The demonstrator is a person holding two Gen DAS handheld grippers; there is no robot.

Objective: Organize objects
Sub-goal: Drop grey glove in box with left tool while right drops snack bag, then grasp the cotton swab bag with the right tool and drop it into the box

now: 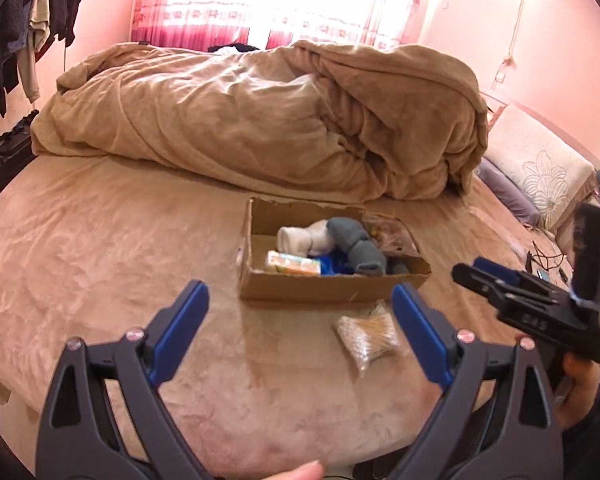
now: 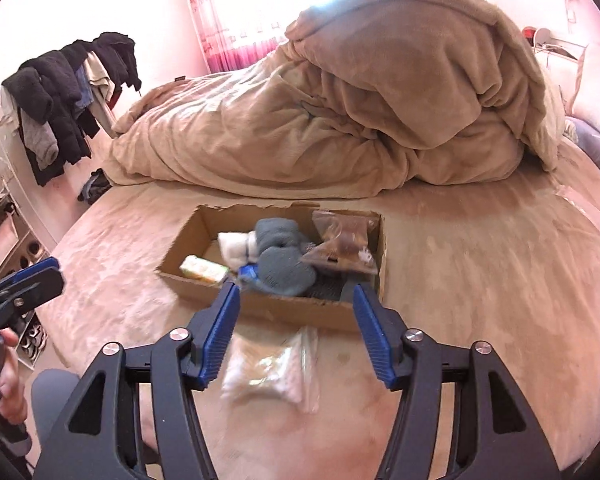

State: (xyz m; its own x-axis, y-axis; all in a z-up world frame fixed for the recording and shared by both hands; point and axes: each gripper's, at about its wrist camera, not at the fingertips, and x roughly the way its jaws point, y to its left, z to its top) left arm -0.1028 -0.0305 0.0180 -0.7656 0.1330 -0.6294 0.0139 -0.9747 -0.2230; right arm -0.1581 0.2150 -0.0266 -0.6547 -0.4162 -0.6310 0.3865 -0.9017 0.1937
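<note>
Claws (image 1: 300, 304) (image 2: 296, 304) gape, seemingly empty, above bag (image 2: 272, 368).

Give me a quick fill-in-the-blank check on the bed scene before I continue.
1. The clear bag of cotton swabs lies ____ the cardboard box.
2. The grey rolled socks sit ____ the box.
3. The right gripper holds ____.
4. The left gripper has its jaws ____.

Missing words: outside; inside; nothing; open

Bed (image 1: 100, 248) with tan plush sheet carries a bunched tan duvet (image 1: 260, 120) at the back, an open cardboard box (image 1: 324, 286) mid-bed, and a clear bag of cotton swabs (image 1: 370, 334) just beside the box's near wall.
</note>
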